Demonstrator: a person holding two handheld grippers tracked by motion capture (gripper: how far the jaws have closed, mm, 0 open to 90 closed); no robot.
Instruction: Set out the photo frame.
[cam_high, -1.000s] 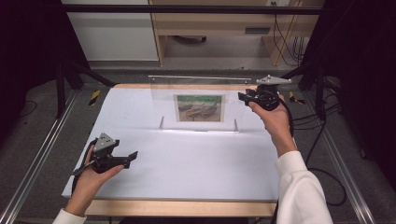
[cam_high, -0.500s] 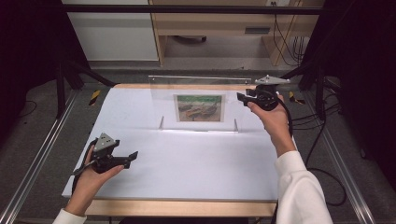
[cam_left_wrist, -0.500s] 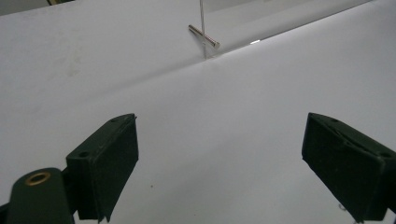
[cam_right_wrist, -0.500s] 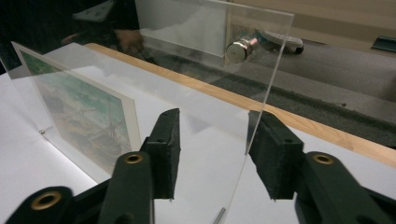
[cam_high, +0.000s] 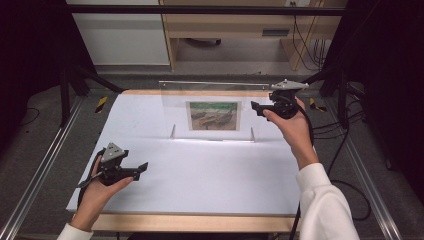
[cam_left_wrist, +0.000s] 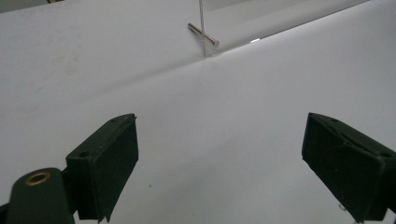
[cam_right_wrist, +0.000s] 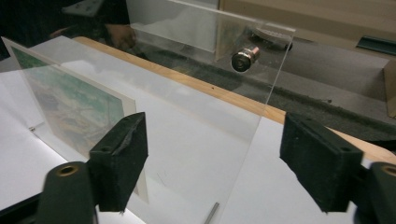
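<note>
R gripper (cam_high: 256, 106) just opened wide at acrylic frame (cam_high: 212, 107) edge, pads clear; L gripper (cam_high: 141, 168) wide, empty.

We find the clear acrylic frame (cam_high: 215, 107) standing upright across the far middle of the white table (cam_high: 210, 170), barring passage from front to back there. Its right edge lies between the spread jaws of the right gripper (cam_right_wrist: 212, 163), untouched by either pad. A metal standoff (cam_right_wrist: 245, 58) projects near that top corner. Open table lies ahead of the left gripper (cam_left_wrist: 219, 163), up to the frame's foot pin (cam_left_wrist: 203, 34).
</note>
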